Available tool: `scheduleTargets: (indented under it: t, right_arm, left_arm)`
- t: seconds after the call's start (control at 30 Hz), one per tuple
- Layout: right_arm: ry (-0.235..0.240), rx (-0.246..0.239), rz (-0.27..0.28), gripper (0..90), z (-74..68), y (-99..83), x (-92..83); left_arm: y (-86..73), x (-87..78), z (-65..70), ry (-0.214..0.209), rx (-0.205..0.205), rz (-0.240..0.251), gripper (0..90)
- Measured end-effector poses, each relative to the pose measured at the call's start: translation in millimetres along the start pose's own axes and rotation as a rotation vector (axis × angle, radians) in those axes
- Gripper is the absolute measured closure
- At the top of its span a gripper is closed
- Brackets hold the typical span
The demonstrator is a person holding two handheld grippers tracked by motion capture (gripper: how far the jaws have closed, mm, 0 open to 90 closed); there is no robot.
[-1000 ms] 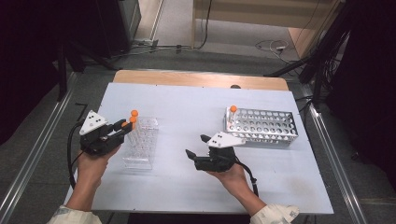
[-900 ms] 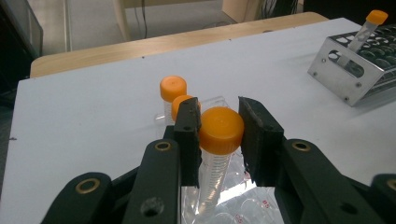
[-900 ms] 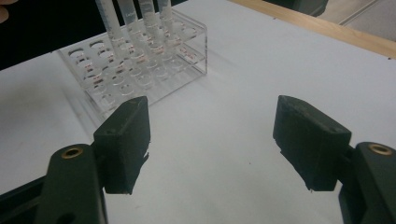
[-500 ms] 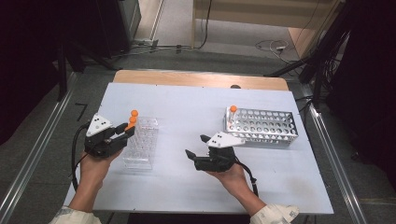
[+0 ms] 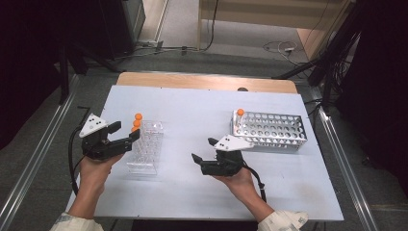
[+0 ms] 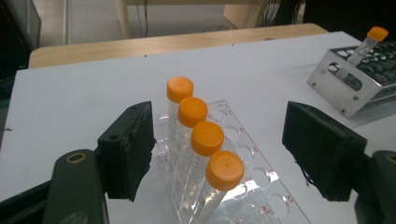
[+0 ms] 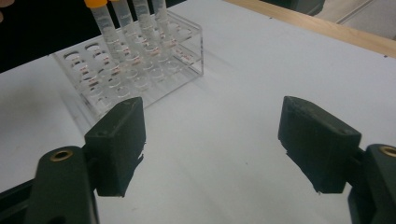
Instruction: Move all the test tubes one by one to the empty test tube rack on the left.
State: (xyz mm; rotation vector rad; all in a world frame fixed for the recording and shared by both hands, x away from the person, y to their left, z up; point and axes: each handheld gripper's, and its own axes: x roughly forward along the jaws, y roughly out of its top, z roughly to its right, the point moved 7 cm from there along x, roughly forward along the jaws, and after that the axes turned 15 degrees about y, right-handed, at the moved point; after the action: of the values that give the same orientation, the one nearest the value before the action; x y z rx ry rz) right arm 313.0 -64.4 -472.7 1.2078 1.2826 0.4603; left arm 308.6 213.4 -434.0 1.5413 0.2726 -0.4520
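Four orange-capped tubes (image 6: 205,140), upright, clear rack (image 6: 261,186)

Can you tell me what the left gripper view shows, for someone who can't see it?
Four tubes with orange caps stand in a row in a clear plastic rack on a white table, between the open left gripper. A metal rack far right holds one more tube.

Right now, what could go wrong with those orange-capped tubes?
The left gripper has just been opening, with its jaws on either side of the tube nearest it and not pressing it. Pulling back crookedly could catch that cap and tip the clear rack. The four tubes stand tightly in one row, so a bump to one may knock the others. In the metal rack a lone tube leans and could be knocked.
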Motion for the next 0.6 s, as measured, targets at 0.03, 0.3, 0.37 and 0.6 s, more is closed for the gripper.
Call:
scheduleTargets:
  t: [0.03,0.3,0.37,0.6]
  right_arm:
    - [-0.007,0.005,-0.001,19.8,1.2,0.0,-0.5]
    - [-0.073,0.021,0.029,18.3,19.5,2.9,-8.3]
    - [-0.09,0.03,0.04,18.3,25.3,3.8,-10.6]
    - [-0.139,0.05,0.067,18.3,42.1,7.5,-20.7]
  left_arm:
    - [0.7,-0.6,0.3,-0.003,-0.003,0.003,22.9]
    - [2.0,-1.9,6.0,-0.004,0.013,0.006,21.9]
    - [2.3,-2.3,6.7,-0.006,0.013,0.006,21.9]
    - [3.0,-2.6,8.3,-0.014,0.004,0.007,20.6]
